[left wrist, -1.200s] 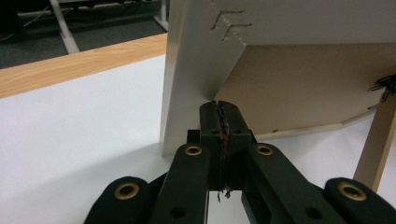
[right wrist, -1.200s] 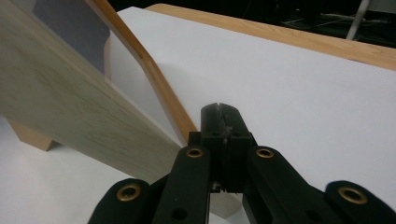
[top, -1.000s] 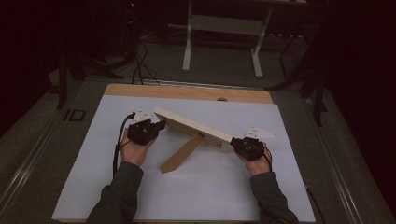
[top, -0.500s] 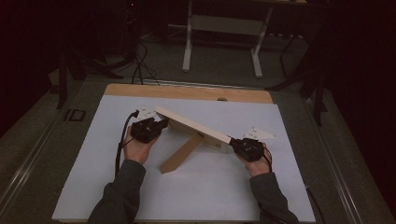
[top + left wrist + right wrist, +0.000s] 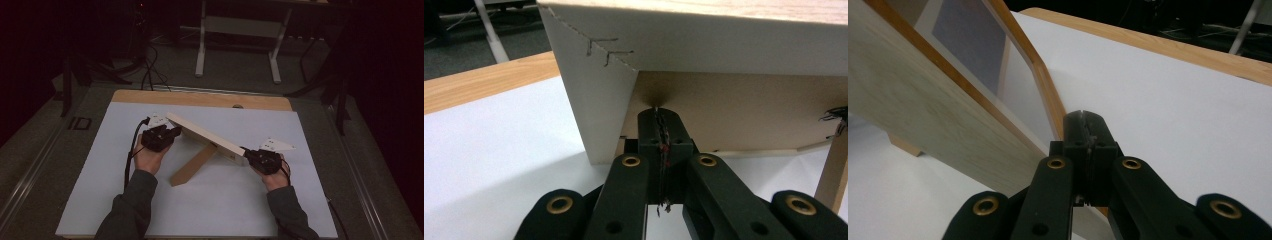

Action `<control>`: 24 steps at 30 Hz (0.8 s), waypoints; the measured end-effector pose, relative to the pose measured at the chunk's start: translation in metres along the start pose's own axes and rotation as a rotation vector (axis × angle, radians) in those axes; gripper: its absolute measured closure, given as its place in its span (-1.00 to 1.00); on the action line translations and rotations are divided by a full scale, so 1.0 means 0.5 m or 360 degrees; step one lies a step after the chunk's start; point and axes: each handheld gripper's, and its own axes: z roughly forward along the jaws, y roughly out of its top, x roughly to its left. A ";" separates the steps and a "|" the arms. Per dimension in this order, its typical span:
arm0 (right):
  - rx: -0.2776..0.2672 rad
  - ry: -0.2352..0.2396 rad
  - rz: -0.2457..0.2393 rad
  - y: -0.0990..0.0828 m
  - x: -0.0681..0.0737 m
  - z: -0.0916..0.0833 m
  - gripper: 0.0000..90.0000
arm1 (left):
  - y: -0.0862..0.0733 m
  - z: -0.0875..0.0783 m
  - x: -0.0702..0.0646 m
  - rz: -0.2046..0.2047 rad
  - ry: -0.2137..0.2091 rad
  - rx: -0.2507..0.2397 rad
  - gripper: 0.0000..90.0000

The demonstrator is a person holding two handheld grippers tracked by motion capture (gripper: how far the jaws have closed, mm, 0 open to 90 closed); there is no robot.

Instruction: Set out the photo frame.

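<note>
Dim room, white table top (image 5: 210, 200). The picture frame (image 5: 210, 136) stands mid-table on its strut (image 5: 192, 165). My left gripper (image 5: 167, 135) at nine o'clock and right gripper (image 5: 250, 154) at four both have their jaws pressed together at the frame's ends. I judge I'm positioning it; next comes a level, even set-down.

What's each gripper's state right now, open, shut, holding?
Left gripper: fingers shut, at the back of the wooden picture frame; a grip cannot be told.
Right gripper: fingers shut, at the frame's corner; a grip cannot be told.

White table (image 5: 210, 200), metal stand (image 5: 239, 30) behind.
</note>
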 end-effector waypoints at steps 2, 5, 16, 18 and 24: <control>-0.0001 0.0001 -0.0002 0.000 0.001 0.000 0.99 | 0.000 0.000 0.000 -0.0001 -0.0001 0.0000 1.00; -0.0008 0.0006 0.0002 -0.001 0.004 -0.002 0.99 | 0.001 0.001 -0.001 0.0001 -0.0011 -0.0005 1.00; -0.0016 0.0016 -0.0014 -0.002 0.011 -0.009 0.99 | 0.004 0.005 -0.008 0.0009 -0.0026 -0.0002 1.00; -0.0013 0.0017 -0.0017 -0.002 0.012 -0.009 0.99 | 0.005 0.006 -0.010 0.0010 -0.0027 -0.0005 1.00; -0.0015 0.0027 -0.0027 0.000 0.017 -0.010 0.99 | 0.006 0.008 -0.013 0.0013 -0.0029 -0.0005 1.00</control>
